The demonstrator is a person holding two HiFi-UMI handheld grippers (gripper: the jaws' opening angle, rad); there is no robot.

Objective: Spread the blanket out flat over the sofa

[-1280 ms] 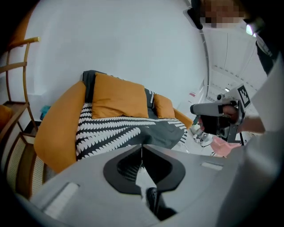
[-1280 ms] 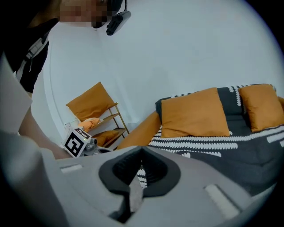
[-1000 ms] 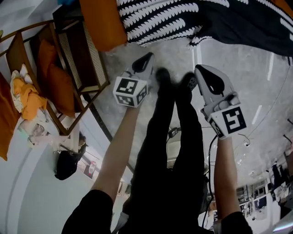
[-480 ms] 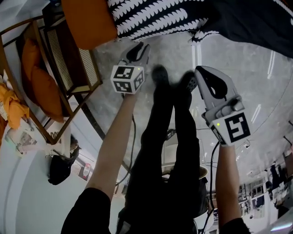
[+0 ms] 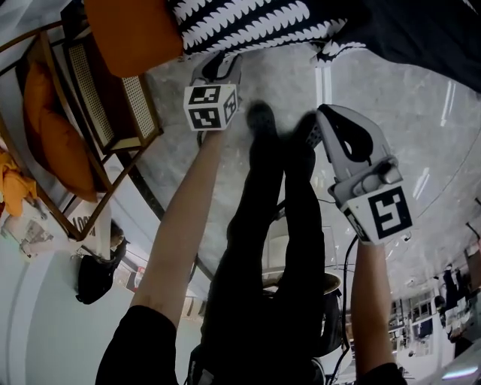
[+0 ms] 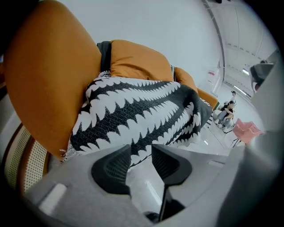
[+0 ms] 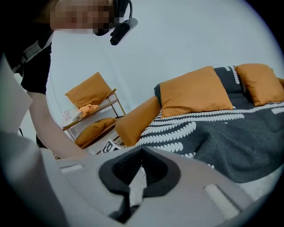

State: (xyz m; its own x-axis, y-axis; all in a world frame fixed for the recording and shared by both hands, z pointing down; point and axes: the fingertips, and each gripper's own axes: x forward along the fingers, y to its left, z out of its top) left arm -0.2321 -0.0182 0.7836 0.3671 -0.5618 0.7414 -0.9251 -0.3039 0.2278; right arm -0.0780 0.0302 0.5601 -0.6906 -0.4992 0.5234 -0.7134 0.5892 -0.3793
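Note:
The black-and-white patterned blanket (image 5: 248,22) lies over the orange sofa (image 5: 131,34), and its edge hangs down the seat front (image 6: 133,115). My left gripper (image 5: 218,69) is just short of that hanging edge, beside the sofa's armrest (image 6: 49,80). Its jaws are opening, with only floor between the fingertips (image 6: 140,150). My right gripper (image 5: 325,116) hangs over the floor, farther from the sofa. It is shut with nothing in it (image 7: 142,155). In the right gripper view the blanket (image 7: 213,133) covers the seat below the orange back cushions (image 7: 193,91).
A wooden rack with orange cushions (image 5: 60,143) stands to the left of the sofa (image 7: 91,95). The person's dark legs (image 5: 278,225) stand on the pale marble floor (image 5: 391,113) between the two grippers. Some people sit far off (image 6: 226,113).
My left gripper has moved forward, close to the blanket's hanging edge at the sofa front. The right gripper has hardly moved.

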